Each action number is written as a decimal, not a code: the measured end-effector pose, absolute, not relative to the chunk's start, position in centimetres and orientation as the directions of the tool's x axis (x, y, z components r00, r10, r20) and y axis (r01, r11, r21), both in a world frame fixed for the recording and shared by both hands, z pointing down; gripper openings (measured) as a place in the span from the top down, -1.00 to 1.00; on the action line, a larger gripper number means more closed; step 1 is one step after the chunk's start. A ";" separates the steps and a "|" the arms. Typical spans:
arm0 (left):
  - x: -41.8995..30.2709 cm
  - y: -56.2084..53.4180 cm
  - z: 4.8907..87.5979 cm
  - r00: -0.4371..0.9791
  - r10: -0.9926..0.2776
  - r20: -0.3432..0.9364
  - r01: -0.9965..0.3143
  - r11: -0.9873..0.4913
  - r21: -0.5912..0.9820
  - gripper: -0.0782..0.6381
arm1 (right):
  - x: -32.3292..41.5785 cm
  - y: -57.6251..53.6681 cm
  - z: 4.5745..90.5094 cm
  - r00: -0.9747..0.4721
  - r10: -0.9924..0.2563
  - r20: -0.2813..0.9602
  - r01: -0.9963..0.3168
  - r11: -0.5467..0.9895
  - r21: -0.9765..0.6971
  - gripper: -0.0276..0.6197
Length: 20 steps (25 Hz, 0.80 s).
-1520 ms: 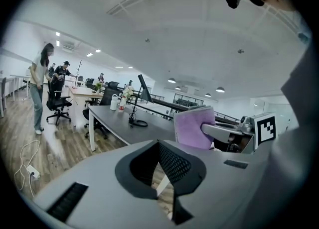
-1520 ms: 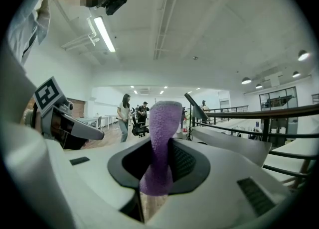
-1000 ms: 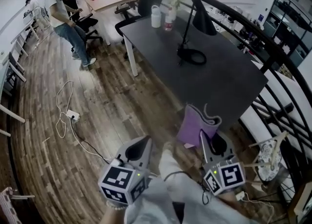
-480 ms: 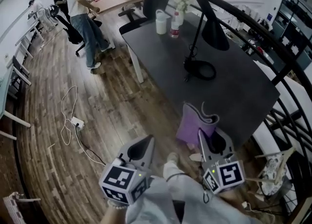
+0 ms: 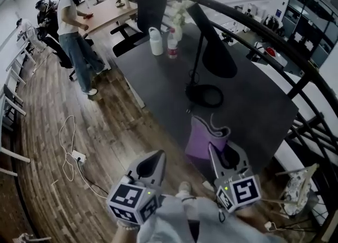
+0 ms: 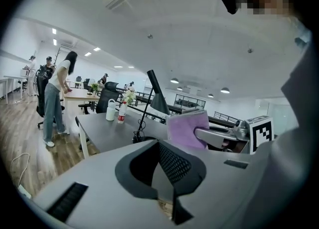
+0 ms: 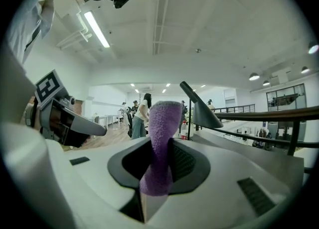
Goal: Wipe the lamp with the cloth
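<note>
**Lamp looms nearer; cloth clamped in the right tool**

Since a second ago the dark tabletop (image 5: 253,110) and the lamp (image 5: 216,59) have drawn closer in the head view. The lamp's shade is now large at 1 o'clock. Both tools have kept their places low in the frame.

At 10 o'clock a standing person (image 5: 71,36) is well away from the tools. At 8 o'clock a white power strip (image 5: 78,156) and its looped cable lie on the plank floor. The left tool (image 5: 151,158) sits at 6 o'clock over the floor, its jaws closed together with nothing between them. Just to its right, at 5 o'clock, the right tool (image 5: 224,155) has its jaws closed on the purple cloth (image 5: 207,140). The cloth stands up from the tips over the tabletop's near edge, apart from the lamp. At 12 o'clock the lamp's round base rests on the tabletop. A white jug (image 5: 156,41) and a bottle (image 5: 172,44) stand farther off at 11 o'clock. A black railing (image 5: 288,52) curves down the right side.

Only the head view shows the floor cable. The left gripper view catches the right tool side-on at 3 o'clock, with the cloth spread as a flat sheet. The right gripper view shows that cloth edge-on, a narrow strip pinched between the pads. It shows the lamp's shade and arm at 2 o'clock, but the tool's body hides the base.
</note>
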<state>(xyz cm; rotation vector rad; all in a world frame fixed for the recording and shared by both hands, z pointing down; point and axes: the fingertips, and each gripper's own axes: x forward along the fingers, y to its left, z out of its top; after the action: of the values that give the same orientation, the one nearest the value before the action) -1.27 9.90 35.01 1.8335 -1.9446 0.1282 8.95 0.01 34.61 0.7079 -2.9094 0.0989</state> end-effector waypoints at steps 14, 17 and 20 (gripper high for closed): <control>-1.6 2.9 35.2 0.120 -0.916 0.382 -0.971 -0.028 0.237 0.77 | 10.4 -5.2 34.9 -0.805 -0.572 0.158 -0.581 0.813 -0.018 0.64; -1.6 1.0 35.6 0.149 -0.913 0.380 -0.968 -0.056 0.245 0.77 | 10.4 -6.0 34.6 -0.796 -0.586 0.156 -0.593 0.805 -0.006 0.64; -2.3 -1.2 36.1 0.186 -0.905 0.382 -0.963 -0.090 0.255 0.77 | 9.5 -7.3 34.4 -0.785 -0.601 0.147 -0.606 0.795 0.019 0.64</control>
<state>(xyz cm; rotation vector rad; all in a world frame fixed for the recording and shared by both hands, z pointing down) -2.28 -1.24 36.10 2.0263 -1.7484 0.1738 9.48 -7.26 34.38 0.9595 -2.8374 0.0445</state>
